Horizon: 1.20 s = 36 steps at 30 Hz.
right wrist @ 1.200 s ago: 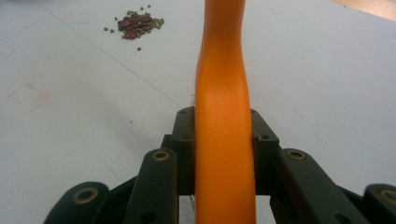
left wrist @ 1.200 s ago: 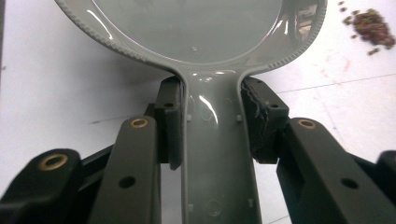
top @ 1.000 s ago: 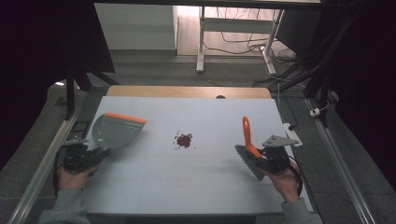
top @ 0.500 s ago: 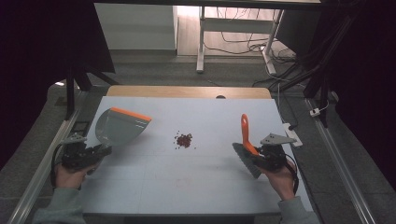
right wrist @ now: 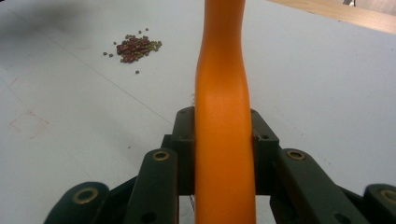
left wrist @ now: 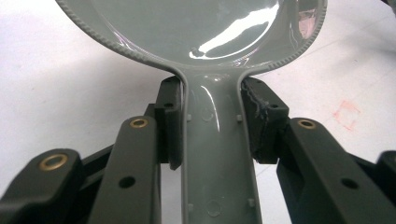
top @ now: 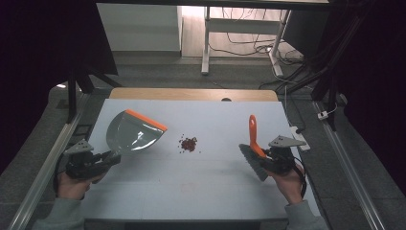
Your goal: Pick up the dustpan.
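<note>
At the left of the pale tabletop, the left claw clamps the handle of one grey plastic dustpan with an orange lip. One small pile of dark red and green beans lies mid-table. The right claw clamps one orange-handled, grey-bristled brush.

Table light: pretty bright and even on the table, dark all around
Glare: white streak on the dustpan bowl
Shadow: soft dark patch top left in right gripper view
Focus: close-up jaws kinda soft, high view a bit grainy
</note>
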### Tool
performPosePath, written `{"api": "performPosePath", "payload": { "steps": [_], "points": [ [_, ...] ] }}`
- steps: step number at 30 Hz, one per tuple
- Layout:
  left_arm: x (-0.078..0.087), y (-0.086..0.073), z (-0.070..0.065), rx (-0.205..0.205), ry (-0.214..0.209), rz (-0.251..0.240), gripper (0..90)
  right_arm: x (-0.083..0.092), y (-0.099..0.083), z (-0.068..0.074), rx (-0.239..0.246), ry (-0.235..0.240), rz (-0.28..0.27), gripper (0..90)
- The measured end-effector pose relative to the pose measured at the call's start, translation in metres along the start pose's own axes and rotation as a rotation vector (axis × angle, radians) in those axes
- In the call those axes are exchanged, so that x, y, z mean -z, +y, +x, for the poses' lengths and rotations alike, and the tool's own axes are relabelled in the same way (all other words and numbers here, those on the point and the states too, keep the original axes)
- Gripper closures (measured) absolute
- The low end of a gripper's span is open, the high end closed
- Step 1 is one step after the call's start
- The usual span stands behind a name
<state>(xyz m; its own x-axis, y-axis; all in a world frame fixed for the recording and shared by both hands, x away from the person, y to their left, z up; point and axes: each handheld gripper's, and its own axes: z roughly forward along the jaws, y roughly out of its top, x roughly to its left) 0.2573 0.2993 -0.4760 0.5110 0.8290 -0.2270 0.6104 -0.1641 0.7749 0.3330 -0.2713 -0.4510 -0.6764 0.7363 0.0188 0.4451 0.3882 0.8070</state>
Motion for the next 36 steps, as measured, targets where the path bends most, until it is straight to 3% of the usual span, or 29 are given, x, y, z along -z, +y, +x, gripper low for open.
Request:
{"api": "performPosePath", "payload": {
  "steps": [14, 19, 25, 31, 36],
  "points": [
    [-0.004, 0.005, -0.014, -0.096, -0.064, 0.064, 61.5, 0.001, 0.001, 0.005, 0.011, 0.007, -0.007, 70.4],
    [-0.008, 0.005, -0.017, -0.111, -0.074, 0.087, 61.5, 0.000, 0.000, 0.005, 0.010, 0.005, -0.007, 70.4],
    [-0.009, 0.003, -0.022, -0.170, -0.093, 0.133, 61.5, 0.000, 0.000, 0.006, 0.012, 0.006, -0.003, 70.4],
    [-0.011, 0.002, -0.026, -0.192, -0.087, 0.160, 61.5, 0.000, -0.001, 0.005, 0.012, 0.004, -0.002, 70.4],
    [-0.014, 0.001, -0.028, -0.226, -0.108, 0.193, 61.5, -0.001, -0.001, 0.006, 0.011, 0.008, -0.004, 70.4]
  ]
}}
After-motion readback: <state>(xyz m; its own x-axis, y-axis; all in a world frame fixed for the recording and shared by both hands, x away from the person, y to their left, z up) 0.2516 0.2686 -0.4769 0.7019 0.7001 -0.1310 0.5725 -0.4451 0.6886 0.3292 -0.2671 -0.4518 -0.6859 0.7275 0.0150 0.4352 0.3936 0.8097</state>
